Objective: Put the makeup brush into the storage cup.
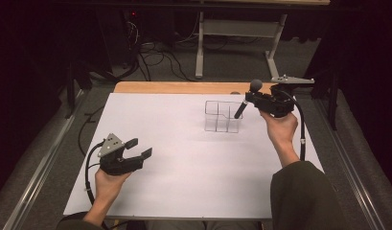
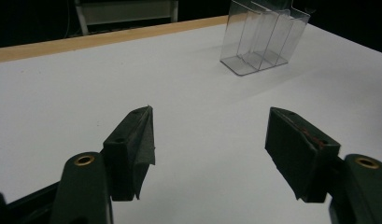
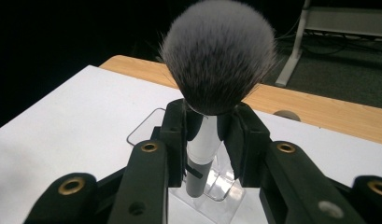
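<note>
A makeup brush (image 1: 246, 99) with a round grey-tipped head (image 3: 219, 51) and a white and black handle (image 3: 201, 154) is clamped in my right gripper (image 1: 253, 99), bristles up, held above the right side of a clear plastic organizer (image 1: 222, 116). The organizer's compartments (image 3: 216, 184) lie just under the handle's end. My left gripper (image 1: 140, 148) rests low over the white table sheet (image 1: 184, 158) at the near left, jaws open, nothing between its pads (image 2: 132, 149). In the left gripper view, the organizer (image 2: 261, 39) stands far ahead to the right.
A wooden strip (image 1: 184, 87) of table edge runs behind the white sheet. Beyond it, on the dark floor, stand a grey metal frame (image 1: 241, 33) and tangled cables (image 1: 155, 55). A black cable trails from each gripper.
</note>
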The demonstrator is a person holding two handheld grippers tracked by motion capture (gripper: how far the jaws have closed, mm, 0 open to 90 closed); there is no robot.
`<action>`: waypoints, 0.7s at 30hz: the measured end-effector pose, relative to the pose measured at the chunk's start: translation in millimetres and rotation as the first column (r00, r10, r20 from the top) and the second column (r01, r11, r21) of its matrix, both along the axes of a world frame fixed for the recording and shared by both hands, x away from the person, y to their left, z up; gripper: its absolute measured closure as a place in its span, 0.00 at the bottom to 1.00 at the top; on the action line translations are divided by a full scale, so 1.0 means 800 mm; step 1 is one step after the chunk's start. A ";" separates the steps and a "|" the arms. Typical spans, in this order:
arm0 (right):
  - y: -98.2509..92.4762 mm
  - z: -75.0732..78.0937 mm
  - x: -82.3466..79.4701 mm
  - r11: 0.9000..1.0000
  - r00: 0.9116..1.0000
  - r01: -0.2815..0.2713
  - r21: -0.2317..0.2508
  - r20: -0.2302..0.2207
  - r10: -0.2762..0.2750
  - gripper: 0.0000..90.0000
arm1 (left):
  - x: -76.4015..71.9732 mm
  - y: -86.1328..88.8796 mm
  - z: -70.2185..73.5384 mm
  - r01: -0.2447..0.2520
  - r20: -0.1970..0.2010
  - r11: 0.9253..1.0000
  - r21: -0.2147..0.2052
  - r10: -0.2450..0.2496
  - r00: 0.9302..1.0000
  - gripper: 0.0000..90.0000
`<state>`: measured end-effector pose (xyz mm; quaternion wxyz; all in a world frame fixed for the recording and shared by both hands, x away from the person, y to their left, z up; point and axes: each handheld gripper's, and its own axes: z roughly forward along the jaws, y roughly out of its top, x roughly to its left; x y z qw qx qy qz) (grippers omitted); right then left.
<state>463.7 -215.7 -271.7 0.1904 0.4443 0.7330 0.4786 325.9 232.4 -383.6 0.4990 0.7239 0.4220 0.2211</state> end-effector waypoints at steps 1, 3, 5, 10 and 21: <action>0.000 -0.001 0.002 1.000 1.000 0.005 -0.006 -0.001 -0.005 0.80 | 0.000 0.000 0.000 0.000 0.000 1.000 0.001 0.000 1.000 0.37; -0.001 -0.003 0.004 1.000 1.000 0.012 -0.008 0.001 -0.012 0.80 | 0.000 0.001 0.000 -0.001 -0.001 1.000 -0.003 0.001 1.000 0.37; 0.000 -0.004 0.007 1.000 1.000 0.019 -0.010 -0.001 -0.019 0.80 | 0.000 0.001 0.000 -0.002 -0.001 1.000 -0.005 0.002 1.000 0.36; 0.002 -0.009 0.011 0.999 0.999 0.030 -0.020 -0.011 -0.031 0.80 | 0.000 -0.001 0.000 0.004 -0.001 1.000 0.003 -0.004 1.000 0.36; 0.011 -0.019 0.019 0.999 0.999 0.033 -0.038 -0.026 -0.034 0.80 | 0.000 -0.001 0.000 0.005 -0.001 1.000 0.002 -0.005 1.000 0.36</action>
